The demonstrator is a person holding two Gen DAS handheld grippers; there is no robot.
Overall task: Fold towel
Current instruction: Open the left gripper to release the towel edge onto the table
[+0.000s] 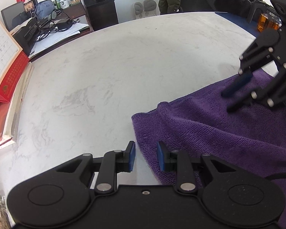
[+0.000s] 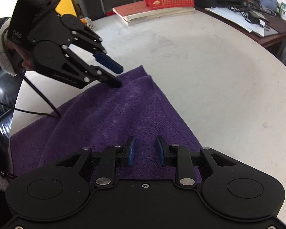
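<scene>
White, faintly marbled stone makes up the surface, which fills most of both views and curves away to a rounded far edge. On its near right part, as the left wrist view shows it, lies the purple towel, a plush cloth spread with several soft ridges running through it and one corner folded into a raised lump at its left edge; the right wrist view shows a second layer peeking out at the far corner.

The left tool hangs over the towel's left border, its blue pads apart, one above bare stone and the other above the purple pile, with nothing pinched between them. In the right wrist view its lower finger tip rests on or just above the cloth near the far corner; which of the two cannot be told.

The right tool sits above the middle of the towel, its blue pads also apart and gripping nothing.

A red desk calendar stands at the far left on a stack of books, and an amber glass pot stands far right.
</scene>
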